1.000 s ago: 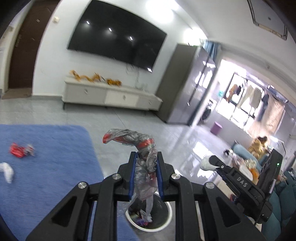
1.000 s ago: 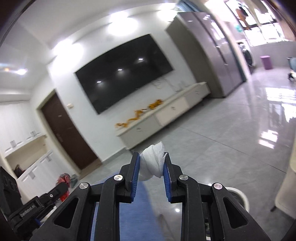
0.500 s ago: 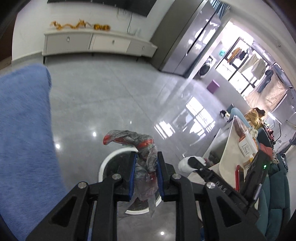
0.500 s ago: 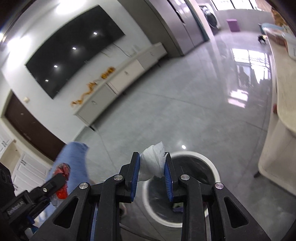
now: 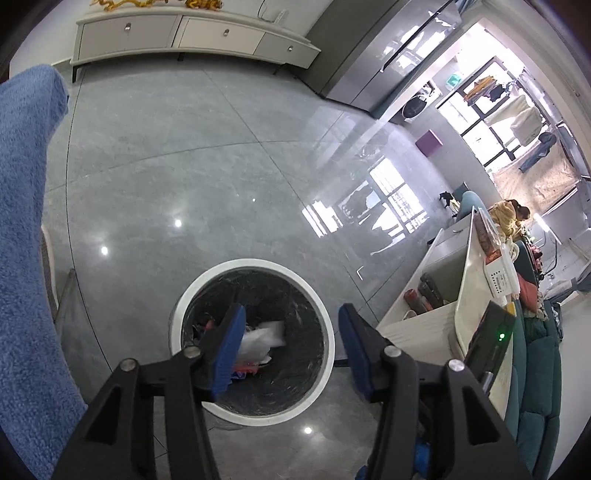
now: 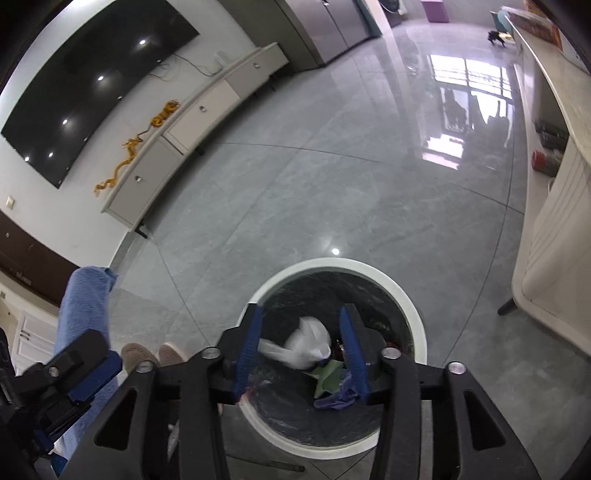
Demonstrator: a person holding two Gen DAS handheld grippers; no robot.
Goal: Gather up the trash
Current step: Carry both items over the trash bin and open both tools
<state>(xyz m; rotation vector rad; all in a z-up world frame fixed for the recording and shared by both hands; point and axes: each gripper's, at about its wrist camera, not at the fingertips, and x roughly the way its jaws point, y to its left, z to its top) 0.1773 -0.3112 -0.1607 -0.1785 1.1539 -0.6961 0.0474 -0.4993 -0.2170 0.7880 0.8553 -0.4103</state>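
A round white-rimmed trash bin (image 5: 255,266) with a dark liner stands on the grey tiled floor; it also shows in the right wrist view (image 6: 413,306). My left gripper (image 5: 291,350) is open and empty right above the bin. Trash lies inside, including a pale wrapper (image 5: 258,341). My right gripper (image 6: 301,350) is open above the bin too. A crumpled white tissue (image 6: 308,345) is blurred between its fingers, loose and falling into the bin onto green and purple scraps (image 6: 332,384).
A blue rug (image 5: 26,240) lies left of the bin. A white table (image 5: 469,295) with clutter stands close on the right, also in the right wrist view (image 6: 554,236). A TV cabinet (image 5: 184,33) lines the far wall. The person's shoes (image 6: 155,356) are beside the bin.
Both grippers have tilted down over the bin and opened. The left one has dropped the silver and red wrapper; the right one has let go of the white tissue.
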